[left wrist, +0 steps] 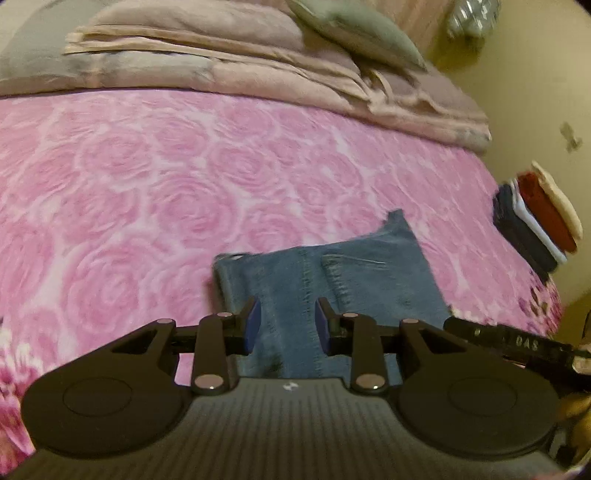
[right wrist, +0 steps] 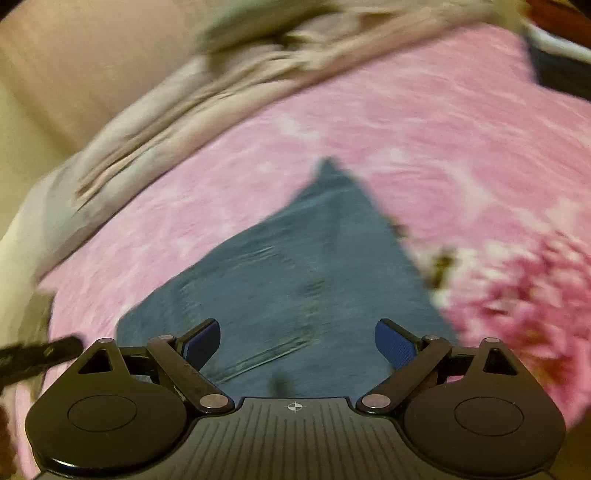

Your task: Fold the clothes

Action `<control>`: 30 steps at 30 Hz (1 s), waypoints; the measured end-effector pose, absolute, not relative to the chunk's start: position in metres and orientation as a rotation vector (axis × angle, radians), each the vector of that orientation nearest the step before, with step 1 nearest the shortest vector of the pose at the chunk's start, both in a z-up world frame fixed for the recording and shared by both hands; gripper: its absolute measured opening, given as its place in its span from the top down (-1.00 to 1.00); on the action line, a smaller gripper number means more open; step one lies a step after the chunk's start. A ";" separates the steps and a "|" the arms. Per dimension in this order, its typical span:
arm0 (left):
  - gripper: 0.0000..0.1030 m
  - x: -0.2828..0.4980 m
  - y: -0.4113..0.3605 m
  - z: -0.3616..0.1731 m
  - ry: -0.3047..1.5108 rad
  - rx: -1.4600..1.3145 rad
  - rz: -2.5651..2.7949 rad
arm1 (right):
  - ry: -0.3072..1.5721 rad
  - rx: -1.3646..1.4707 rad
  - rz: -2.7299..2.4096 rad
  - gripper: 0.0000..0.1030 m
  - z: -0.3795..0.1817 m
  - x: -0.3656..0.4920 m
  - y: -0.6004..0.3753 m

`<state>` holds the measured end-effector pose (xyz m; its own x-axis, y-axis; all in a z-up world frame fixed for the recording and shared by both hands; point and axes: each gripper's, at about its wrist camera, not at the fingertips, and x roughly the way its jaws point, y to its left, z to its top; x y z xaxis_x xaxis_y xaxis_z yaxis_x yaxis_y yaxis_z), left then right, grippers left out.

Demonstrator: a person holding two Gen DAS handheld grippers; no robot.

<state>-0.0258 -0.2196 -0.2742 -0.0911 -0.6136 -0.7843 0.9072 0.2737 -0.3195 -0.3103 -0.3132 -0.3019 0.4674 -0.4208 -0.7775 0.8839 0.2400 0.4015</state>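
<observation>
Folded blue jeans (left wrist: 332, 280) lie on the pink rose bedspread (left wrist: 147, 184), near its right side. My left gripper (left wrist: 286, 325) hovers over the near edge of the jeans, jaws partly open with denim showing between the blue pads (left wrist: 252, 325). In the blurred right wrist view the jeans (right wrist: 295, 266) fill the middle, and my right gripper (right wrist: 297, 343) is wide open above their near edge, holding nothing. The right gripper's black finger (left wrist: 517, 341) shows at the right of the left wrist view.
A stack of folded clothes (left wrist: 539, 218), navy, white, red and cream, sits at the bed's right edge. Beige folded blankets (left wrist: 258, 66) and a grey-green pillow (left wrist: 354, 33) lie along the far side. A yellow wall (left wrist: 535, 92) lies beyond.
</observation>
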 end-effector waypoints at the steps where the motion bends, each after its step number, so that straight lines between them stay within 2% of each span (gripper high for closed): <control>1: 0.49 -0.027 -0.232 -0.266 1.040 0.404 -1.330 | 0.569 0.994 -1.008 -0.83 -0.298 -0.322 -0.318; 6: 0.49 -0.030 -0.299 -0.247 1.056 0.570 -1.438 | 0.444 1.301 -1.264 -0.82 -0.297 -0.388 -0.331; 9: 0.44 -0.027 -0.341 -0.251 1.084 0.620 -1.521 | 0.276 1.489 -1.351 -0.75 -0.307 -0.414 -0.315; 13: 0.37 -0.024 -0.406 -0.288 1.163 0.671 -1.653 | 0.023 1.629 -1.421 -0.62 -0.332 -0.414 -0.286; 15: 0.37 -0.026 -0.436 -0.311 1.218 0.698 -1.722 | -0.104 1.679 -1.449 -0.45 -0.345 -0.411 -0.271; 17: 0.37 -0.027 -0.463 -0.336 1.311 0.714 -1.763 | -0.234 1.726 -1.474 -0.43 -0.359 -0.407 -0.257; 21: 0.37 -0.032 -0.497 -0.371 1.402 0.741 -1.868 | -0.464 1.714 -1.501 -0.21 -0.384 -0.389 -0.240; 25: 0.37 -0.038 -0.519 -0.398 1.511 0.707 -1.934 | -0.506 1.677 -1.521 -0.01 -0.403 -0.378 -0.242; 29: 0.40 -0.049 -0.531 -0.419 1.584 0.705 -1.970 | -0.530 1.622 -1.537 0.02 -0.411 -0.378 -0.245; 30: 0.40 -0.051 -0.534 -0.424 1.594 0.700 -1.974 | -0.531 1.608 -1.542 0.12 -0.412 -0.378 -0.245</control>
<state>-0.0511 -0.5344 -0.4237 -0.7402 -0.0643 -0.6694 0.6679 -0.1859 -0.7207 -0.3779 -0.2454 -0.4122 0.1590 -0.7764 -0.6098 0.2362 -0.5698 0.7871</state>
